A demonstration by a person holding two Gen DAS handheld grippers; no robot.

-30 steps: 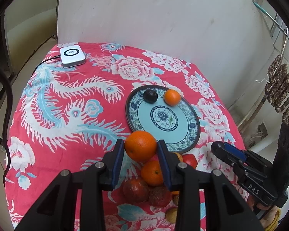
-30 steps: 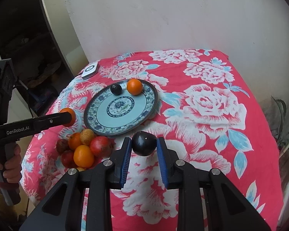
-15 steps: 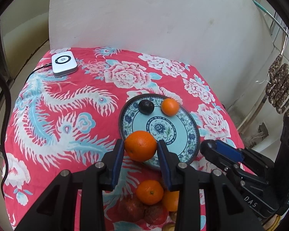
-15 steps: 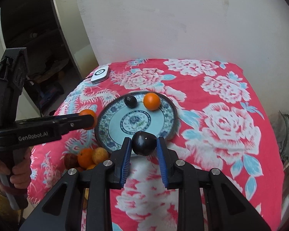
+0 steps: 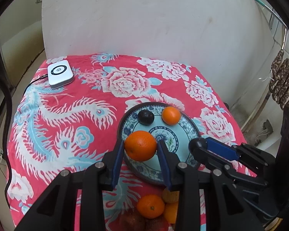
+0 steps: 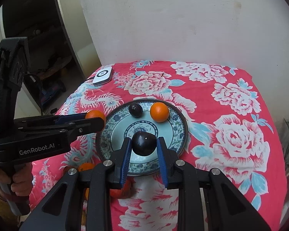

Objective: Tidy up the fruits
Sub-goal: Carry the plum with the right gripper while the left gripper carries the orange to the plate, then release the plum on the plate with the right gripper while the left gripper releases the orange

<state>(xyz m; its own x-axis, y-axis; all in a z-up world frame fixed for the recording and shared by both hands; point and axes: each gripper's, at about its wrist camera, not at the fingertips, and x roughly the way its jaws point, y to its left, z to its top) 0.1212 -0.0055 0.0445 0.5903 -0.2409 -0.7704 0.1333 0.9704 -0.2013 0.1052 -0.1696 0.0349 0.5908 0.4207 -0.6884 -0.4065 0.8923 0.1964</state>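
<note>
A blue patterned plate (image 5: pixel 188 128) (image 6: pixel 177 119) lies on the red floral cloth and holds a small dark fruit (image 5: pixel 146 117) (image 6: pixel 135 110) and a small orange (image 5: pixel 171 115) (image 6: pixel 159 112). My left gripper (image 5: pixel 140 146) is shut on a large orange (image 5: pixel 140 146), held over the plate's near left rim; it also shows in the right wrist view (image 6: pixel 95 116). My right gripper (image 6: pixel 144 144) is shut on a dark plum (image 6: pixel 144 143) above the plate's near part; in the left wrist view its tip (image 5: pixel 197 146) sits over the plate's right rim.
A pile of loose fruit, oranges and reddish ones (image 5: pixel 151 206) (image 6: pixel 121 189), lies on the cloth in front of the plate. A white square device (image 5: pixel 60 73) (image 6: pixel 103 75) with a cable sits at the far left corner. A white wall stands behind the table.
Both grippers have moved forward with their fruit, from the loose pile to over the plate's near part. Both grips are unchanged.
</note>
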